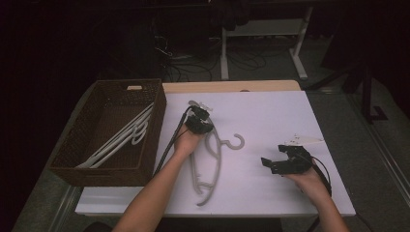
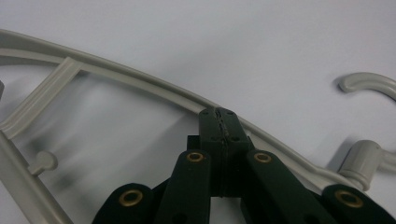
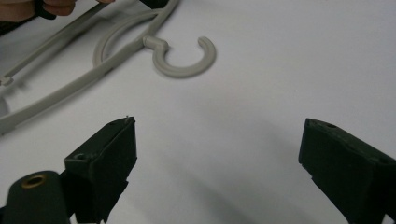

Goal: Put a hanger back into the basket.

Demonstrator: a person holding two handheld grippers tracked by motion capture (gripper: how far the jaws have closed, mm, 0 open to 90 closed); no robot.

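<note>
Hanger (image 1: pixel 209 164): laid flat on the white tabletop (image 1: pixel 270 193), long axis running near-to-far, hook toward the right.
Left gripper (image 1: pixel 199 121): fingers seen fully closed at the hanger's upper arm; nothing gripped between them.
Right gripper (image 1: pixel 270 164): fingers held wide apart, empty, well right of the hook.
Nearer hand: left.
Basket (image 1: pixel 154 125): hangers already inside.

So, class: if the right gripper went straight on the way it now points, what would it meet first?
Probably the hook of the grey hanger. The right gripper has open jaws with bare white table ahead, then the hook slightly left; depth is unclear.
</note>
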